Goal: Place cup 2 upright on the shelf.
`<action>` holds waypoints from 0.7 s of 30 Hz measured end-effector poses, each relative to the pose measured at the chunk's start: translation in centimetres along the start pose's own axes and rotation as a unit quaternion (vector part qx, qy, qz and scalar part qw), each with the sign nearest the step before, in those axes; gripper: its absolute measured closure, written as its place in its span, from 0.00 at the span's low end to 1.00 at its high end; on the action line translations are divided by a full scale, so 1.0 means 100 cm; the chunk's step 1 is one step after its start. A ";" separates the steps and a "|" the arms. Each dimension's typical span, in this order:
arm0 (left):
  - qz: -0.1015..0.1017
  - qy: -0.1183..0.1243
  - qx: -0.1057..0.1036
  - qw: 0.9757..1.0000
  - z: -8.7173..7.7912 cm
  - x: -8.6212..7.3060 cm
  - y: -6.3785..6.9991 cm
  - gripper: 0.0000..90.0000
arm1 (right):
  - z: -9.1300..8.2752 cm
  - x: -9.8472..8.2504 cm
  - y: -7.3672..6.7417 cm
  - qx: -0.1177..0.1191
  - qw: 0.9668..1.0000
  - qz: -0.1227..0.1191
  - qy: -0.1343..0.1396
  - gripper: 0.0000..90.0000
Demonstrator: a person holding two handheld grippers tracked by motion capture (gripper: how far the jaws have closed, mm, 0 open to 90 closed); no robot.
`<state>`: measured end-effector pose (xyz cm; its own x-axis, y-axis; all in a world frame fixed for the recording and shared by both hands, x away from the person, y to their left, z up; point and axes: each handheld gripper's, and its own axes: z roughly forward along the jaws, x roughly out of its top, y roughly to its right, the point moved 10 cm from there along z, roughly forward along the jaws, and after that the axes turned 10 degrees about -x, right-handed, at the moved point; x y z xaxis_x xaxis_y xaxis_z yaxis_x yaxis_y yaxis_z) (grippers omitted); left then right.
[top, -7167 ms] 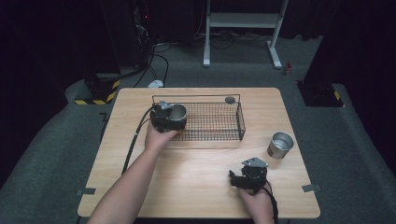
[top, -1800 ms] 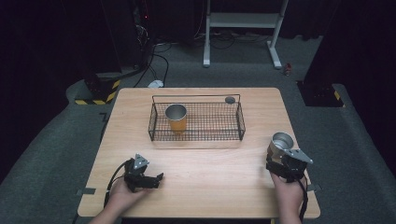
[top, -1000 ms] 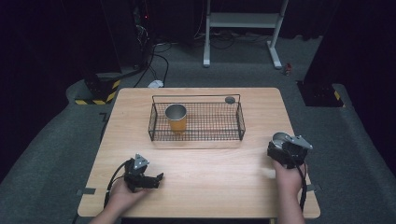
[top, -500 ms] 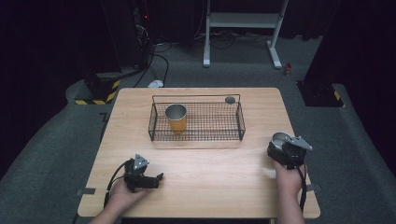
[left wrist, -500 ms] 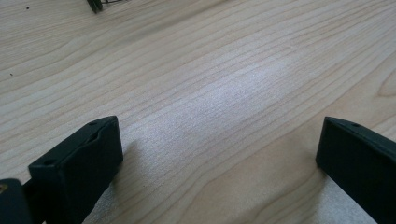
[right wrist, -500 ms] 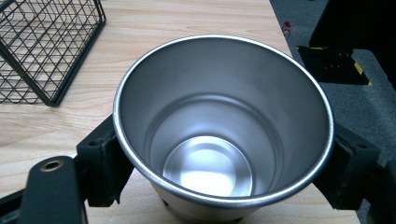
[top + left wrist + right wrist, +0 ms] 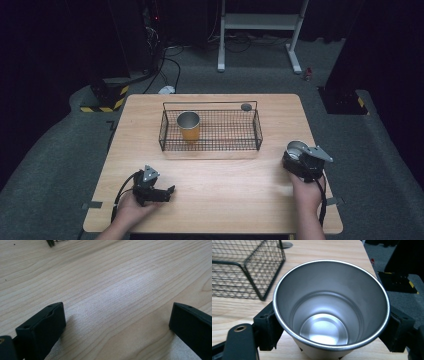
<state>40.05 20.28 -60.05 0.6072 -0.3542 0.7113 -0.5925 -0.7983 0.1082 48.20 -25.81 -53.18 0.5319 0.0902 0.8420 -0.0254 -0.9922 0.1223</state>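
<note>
In the high view my right gripper (image 7: 295, 159) sits at the right of the frame, a little below the middle, near the right edge of the light wooden table (image 7: 225, 195), and it is clamped around a round, shiny steel cup (image 7: 296, 149) whose open mouth faces up. In the right gripper view that cup (image 7: 331, 312) takes up the centre of the frame, upright and empty, with my two black jaws pressed against its sides at the lower left and lower right. The black wire basket (image 7: 210, 146) stands in the middle of the high view, above and to the left of the cup and apart from it; its corner (image 7: 249, 267) shows at the upper left of the right gripper view. Inside it, toward its left end, stands an orange cup with a steel rim (image 7: 188, 126). A small dark round disc (image 7: 246, 106) lies on the table just beyond the basket's far right corner. My left gripper (image 7: 167, 192) rests low at the lower left of the high view, on bare table, and in the left gripper view its jaws stand wide apart with nothing but wood grain between them.
</note>
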 end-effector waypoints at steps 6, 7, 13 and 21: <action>-0.004 0.003 -0.001 1.000 0.000 0.000 0.001 0.01 | -0.007 0.002 -0.013 0.011 1.000 -0.006 0.008 0.21; -0.004 0.003 -0.001 1.000 0.000 0.000 0.001 0.01 | -0.008 0.002 -0.016 0.014 1.000 -0.005 0.008 0.21; -0.004 0.003 -0.002 1.000 0.000 0.000 0.001 0.01 | -0.013 0.003 -0.039 0.035 0.999 -0.017 0.015 0.21; -0.003 0.002 -0.002 1.000 0.000 0.000 0.001 0.01 | -0.018 0.002 -0.071 0.057 0.998 -0.034 0.022 0.21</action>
<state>40.03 20.17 -60.06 0.6087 -0.3463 0.7138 -0.5900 -0.7991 0.1154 47.01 -18.63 -52.91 0.4912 0.1583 0.8565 0.1077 -0.9868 0.1207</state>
